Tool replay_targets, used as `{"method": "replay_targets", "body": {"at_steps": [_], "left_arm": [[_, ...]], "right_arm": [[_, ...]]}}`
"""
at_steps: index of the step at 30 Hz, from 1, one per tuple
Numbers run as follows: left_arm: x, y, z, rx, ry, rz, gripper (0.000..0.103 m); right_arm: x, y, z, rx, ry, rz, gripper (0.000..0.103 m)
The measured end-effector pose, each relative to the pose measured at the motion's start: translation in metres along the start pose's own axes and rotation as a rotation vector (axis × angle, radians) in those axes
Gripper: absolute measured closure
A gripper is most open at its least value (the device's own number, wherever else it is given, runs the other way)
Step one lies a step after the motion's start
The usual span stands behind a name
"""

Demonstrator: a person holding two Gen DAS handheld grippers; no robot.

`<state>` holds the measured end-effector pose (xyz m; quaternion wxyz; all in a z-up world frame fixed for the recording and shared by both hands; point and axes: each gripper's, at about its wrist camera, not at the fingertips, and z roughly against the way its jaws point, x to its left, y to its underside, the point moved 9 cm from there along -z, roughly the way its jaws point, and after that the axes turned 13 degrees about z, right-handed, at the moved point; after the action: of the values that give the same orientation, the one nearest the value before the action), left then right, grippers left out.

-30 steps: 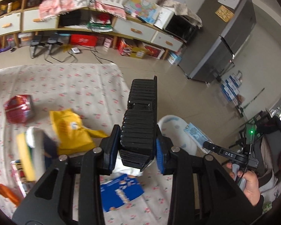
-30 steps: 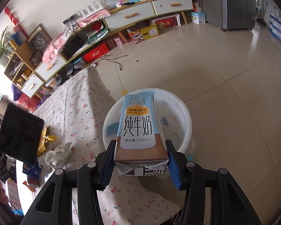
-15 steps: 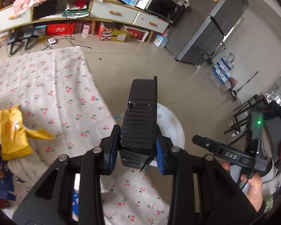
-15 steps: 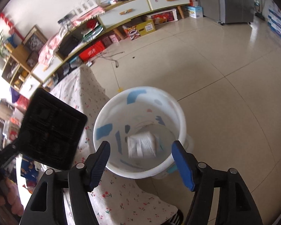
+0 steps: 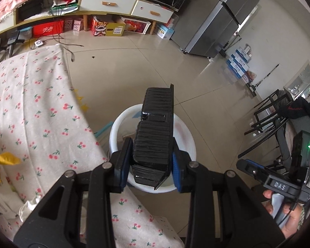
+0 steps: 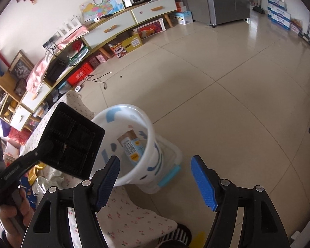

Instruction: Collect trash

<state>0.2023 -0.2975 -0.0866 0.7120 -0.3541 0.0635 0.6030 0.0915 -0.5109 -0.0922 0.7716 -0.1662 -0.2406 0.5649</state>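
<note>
Left wrist view: left tongs (image 5: 150,163) clench a black tray (image 5: 155,136) over the bin (image 5: 188,138) at 12 o'clock, poised for dropping; right tongs (image 6: 156,177) gape empty.

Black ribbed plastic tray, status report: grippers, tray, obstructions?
Left gripper shut on black ribbed plastic tray, above white plastic bin. Right gripper open, empty. Milk carton in bin. Nothing blocking.
</note>
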Motion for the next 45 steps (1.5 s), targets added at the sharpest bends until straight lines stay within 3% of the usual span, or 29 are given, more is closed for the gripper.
{"method": "replay_targets", "body": {"at_steps": [2,5,6,24,36,45], "left_arm": [[0.001,0.000,-0.003,0.012,-0.024,0.004,0.063],[0.007,-0.002,0.006,-0.020,-0.060,0.020,0.034],[0.010,-0.002,0.010,-0.036,-0.068,0.021,0.030],[0.106,0.004,0.101,-0.125,-0.243,0.044,0.016],[0.178,0.030,0.168,-0.169,-0.376,0.078,0.009],[0.238,0.053,0.205,-0.149,-0.473,0.106,0.008]], "right_arm": [[-0.002,0.002,0.003,-0.001,0.004,-0.003,0.030],[-0.004,0.002,0.006,-0.007,0.014,-0.001,0.030],[-0.004,0.003,0.007,-0.009,0.016,0.001,0.030],[0.044,-0.006,0.007,-0.012,0.012,0.112,0.030],[0.126,-0.006,0.006,-0.011,-0.033,0.257,0.029],[0.186,0.007,-0.003,0.021,-0.059,0.363,0.027]]}}
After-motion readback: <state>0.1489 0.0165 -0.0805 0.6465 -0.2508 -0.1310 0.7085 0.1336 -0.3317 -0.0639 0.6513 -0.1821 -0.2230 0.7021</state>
